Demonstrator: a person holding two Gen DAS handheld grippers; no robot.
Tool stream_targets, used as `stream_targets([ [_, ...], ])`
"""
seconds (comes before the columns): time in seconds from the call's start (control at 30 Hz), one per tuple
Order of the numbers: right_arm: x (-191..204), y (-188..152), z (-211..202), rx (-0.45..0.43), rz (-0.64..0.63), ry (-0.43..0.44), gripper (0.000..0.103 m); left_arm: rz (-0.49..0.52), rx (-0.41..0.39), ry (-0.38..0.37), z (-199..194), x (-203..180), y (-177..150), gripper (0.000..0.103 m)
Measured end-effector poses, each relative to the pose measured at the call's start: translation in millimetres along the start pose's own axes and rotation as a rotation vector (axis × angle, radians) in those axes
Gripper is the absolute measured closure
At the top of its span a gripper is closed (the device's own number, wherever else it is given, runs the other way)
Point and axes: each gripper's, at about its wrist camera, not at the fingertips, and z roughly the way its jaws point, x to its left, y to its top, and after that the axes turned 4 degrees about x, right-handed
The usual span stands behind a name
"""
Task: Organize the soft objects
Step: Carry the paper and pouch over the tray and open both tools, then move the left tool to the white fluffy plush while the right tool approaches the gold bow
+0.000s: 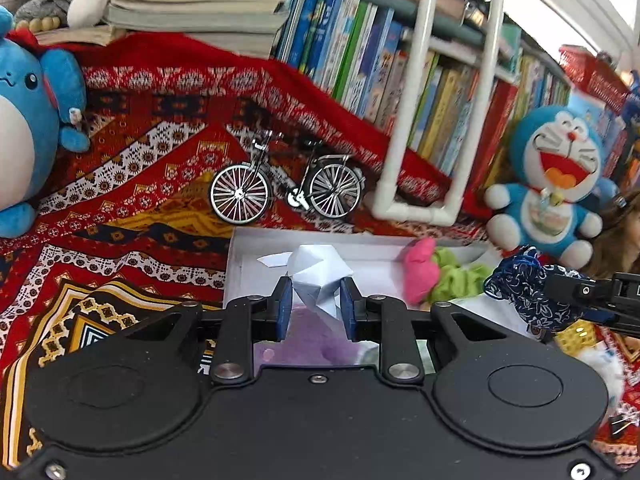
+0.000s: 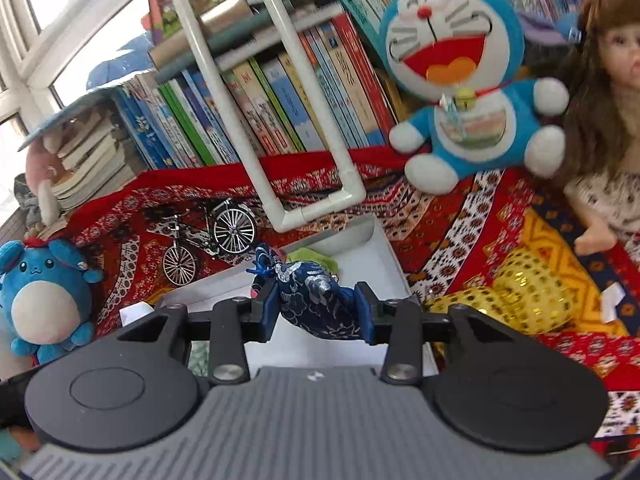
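Observation:
My left gripper (image 1: pixel 316 308) is shut on a white, faceted pouch (image 1: pixel 316 276) whose lower part looks purple. It hangs over the near edge of a white open box (image 1: pixel 244 264). A pink soft piece (image 1: pixel 418 272) and a green one (image 1: pixel 460 280) lie at the box's right end. My right gripper (image 2: pixel 318 312) is shut on a dark blue floral pouch (image 2: pixel 320 304) above the same box (image 2: pixel 384 248), with the green piece (image 2: pixel 316 258) beyond it. In the left wrist view the blue pouch (image 1: pixel 528 288) shows at the right, held in the right gripper's fingers (image 1: pixel 576 292).
A red patterned cloth (image 1: pixel 140 168) covers the surface. Behind the box stand a miniature bicycle (image 1: pixel 284 188), a white pipe frame (image 1: pixel 416 208) and rows of books (image 1: pixel 360 60). A blue cat plush (image 2: pixel 468 92), a doll (image 2: pixel 608 120), a gold sequin pouch (image 2: pixel 524 296) and a round blue plush (image 2: pixel 40 304) sit around.

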Motion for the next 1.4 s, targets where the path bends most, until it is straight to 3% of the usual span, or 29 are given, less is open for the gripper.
stream_targets([
  [0.3,8,-7,13,0.038,-0.045,0.002,0.059,0.007,0.046,0.016,23,1,-4,0.079],
  [0.6,8,-10,17,0.071,-0.039,0.022,0.058,0.026,0.040,0.025,24,-3,-6,0.077],
  [0.8,8,-10,11,0.078,-0.039,0.039,0.048,0.037,0.017,0.015,10,-7,-3,0.062],
  [0.87,8,-8,6,0.073,-0.043,0.053,0.037,0.055,0.003,0.018,2,-10,-2,0.057],
  [0.93,8,-7,-2,0.063,-0.049,0.071,0.035,0.070,-0.010,0.016,-8,-14,1,0.051],
  [1.1,5,2,-30,0.033,-0.083,0.108,0.027,0.106,-0.046,-0.013,-45,-24,12,0.046],
  [1.27,-11,13,-67,-0.016,-0.116,0.119,0.017,0.194,-0.118,-0.062,-94,-42,20,0.023],
  [1.4,-33,27,-91,-0.031,-0.106,0.088,0.014,0.293,-0.141,-0.122,-130,-70,16,0.018],
])
